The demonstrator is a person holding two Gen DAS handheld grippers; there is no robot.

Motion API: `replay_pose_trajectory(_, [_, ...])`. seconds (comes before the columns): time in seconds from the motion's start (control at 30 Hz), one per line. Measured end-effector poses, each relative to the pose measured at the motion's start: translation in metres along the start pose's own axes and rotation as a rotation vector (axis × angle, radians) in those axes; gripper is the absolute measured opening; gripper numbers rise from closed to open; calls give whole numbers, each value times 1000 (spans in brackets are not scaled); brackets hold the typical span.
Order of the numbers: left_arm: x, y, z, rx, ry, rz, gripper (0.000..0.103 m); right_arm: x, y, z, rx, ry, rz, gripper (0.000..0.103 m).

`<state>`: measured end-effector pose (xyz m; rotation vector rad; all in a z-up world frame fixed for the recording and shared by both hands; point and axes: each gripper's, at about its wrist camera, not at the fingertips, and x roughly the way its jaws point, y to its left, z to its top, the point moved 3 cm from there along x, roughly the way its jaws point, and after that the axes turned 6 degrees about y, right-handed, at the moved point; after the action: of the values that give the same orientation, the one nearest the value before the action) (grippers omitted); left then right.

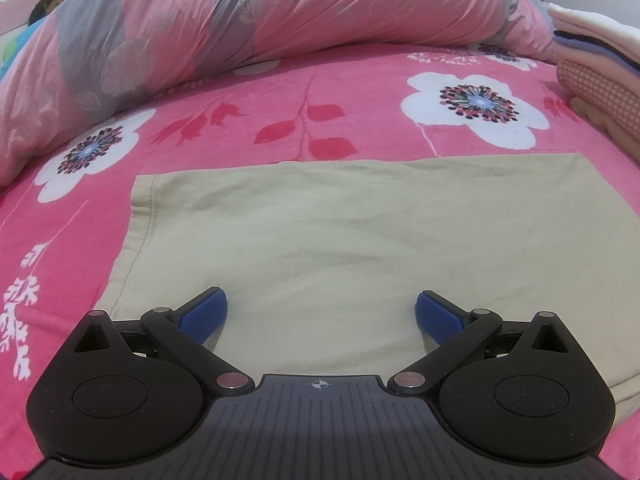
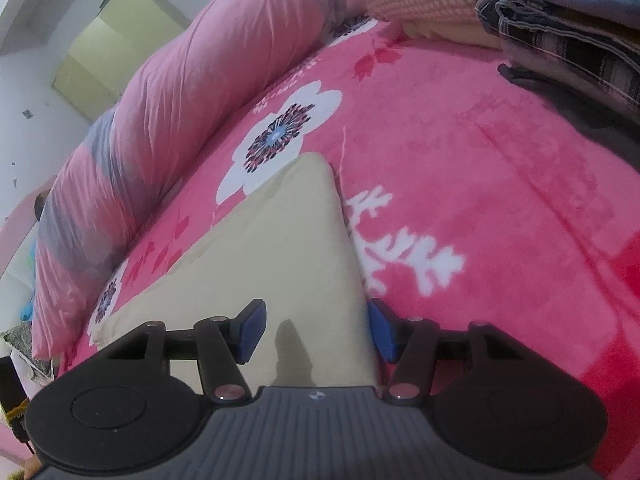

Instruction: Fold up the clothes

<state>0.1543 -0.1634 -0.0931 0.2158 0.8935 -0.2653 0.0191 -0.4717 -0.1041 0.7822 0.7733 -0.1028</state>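
A beige garment (image 1: 360, 240) lies flat in a folded rectangle on the pink flowered blanket (image 1: 280, 120). My left gripper (image 1: 320, 304) hovers low over the garment's near part, open wide, blue pads (image 1: 204, 316) apart and nothing between them. In the right wrist view the same beige garment (image 2: 288, 248) narrows to a corner away from me. My right gripper (image 2: 316, 332) stands open astride the garment's right edge. Its left pad is over the cloth and its right pad (image 2: 382, 336) sits at the edge, over the blanket (image 2: 480, 180). Neither pad presses on the cloth.
A rolled pink and grey duvet (image 1: 240, 20) runs along the far side of the bed. Folded clothes (image 2: 560, 28) are stacked at the far right, with a pink checked piece (image 1: 600, 92). Someone's head (image 1: 48, 4) shows beyond the duvet at far left. A yellow-green cupboard (image 2: 112, 52) stands by the wall.
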Motion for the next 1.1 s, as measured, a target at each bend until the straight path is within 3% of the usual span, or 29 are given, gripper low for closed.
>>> replay_pose_trajectory(0.43, [-1, -1, 0, 0, 3, 6, 103, 18, -10, 16, 62, -16, 45, 60])
replay_pose_trajectory(0.53, [-1, -1, -1, 0, 0, 5, 103, 23, -10, 18, 57, -23, 57, 65])
replay_pose_trajectory(0.8, [-2, 0, -8, 8, -34, -14, 103, 31, 4, 11, -82, -58, 82, 92])
replay_pose_trajectory(0.93, [-3, 0, -10, 24, -46, -20, 103, 32, 13, 2, -183, -87, 59, 95])
replay_pose_trajectory(1.1, [-3, 0, -14, 27, -65, -17, 103, 25, 1, 2, -125, -103, 143, 95])
